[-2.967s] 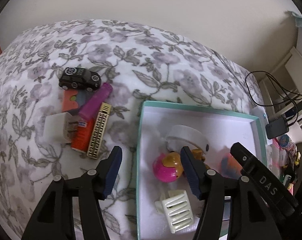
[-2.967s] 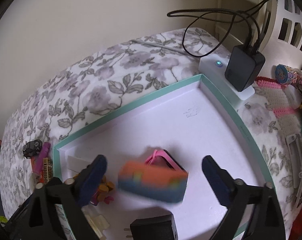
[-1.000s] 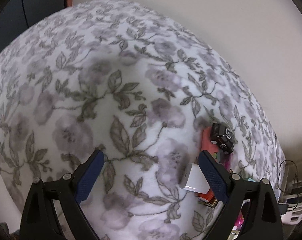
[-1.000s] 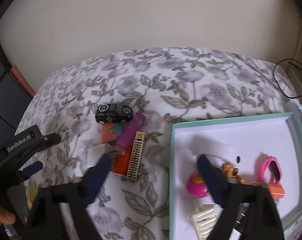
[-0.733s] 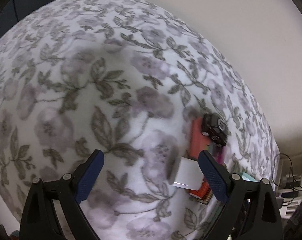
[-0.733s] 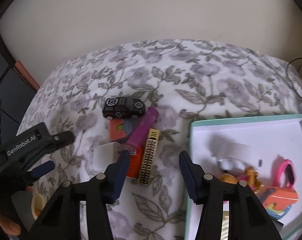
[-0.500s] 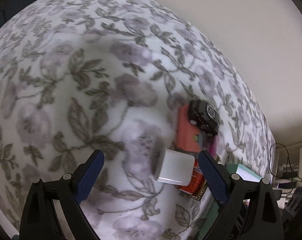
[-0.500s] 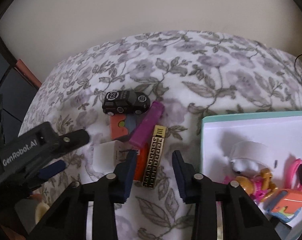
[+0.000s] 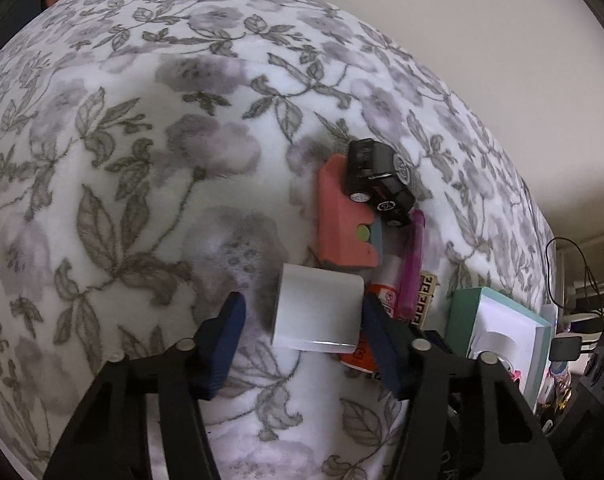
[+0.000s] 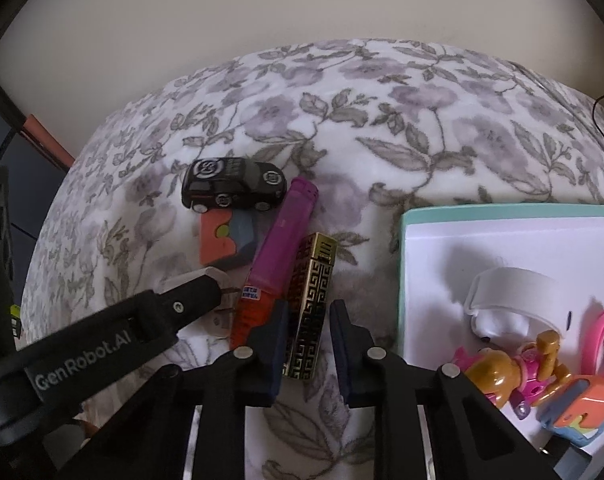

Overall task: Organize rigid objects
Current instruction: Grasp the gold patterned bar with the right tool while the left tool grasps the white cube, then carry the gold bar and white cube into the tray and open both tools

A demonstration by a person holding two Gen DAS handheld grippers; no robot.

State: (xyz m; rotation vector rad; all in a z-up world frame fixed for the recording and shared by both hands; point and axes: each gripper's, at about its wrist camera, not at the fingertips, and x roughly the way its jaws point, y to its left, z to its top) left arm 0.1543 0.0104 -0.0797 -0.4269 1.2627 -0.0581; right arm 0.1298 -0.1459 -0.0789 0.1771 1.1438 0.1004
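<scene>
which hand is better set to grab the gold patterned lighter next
Right. The right gripper already straddles the gold patterned lighter, jaws closing. The left gripper is closing around the white block instead.

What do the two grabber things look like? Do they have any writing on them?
Both are black plastic with two fingers each. The left gripper and right gripper have dark blue pads inside the fingers and small silver screws on the black arms. Seen from the right camera, the left one has white "GenRobot.AI" lettering along its side. No cables or sleeves show.
</scene>
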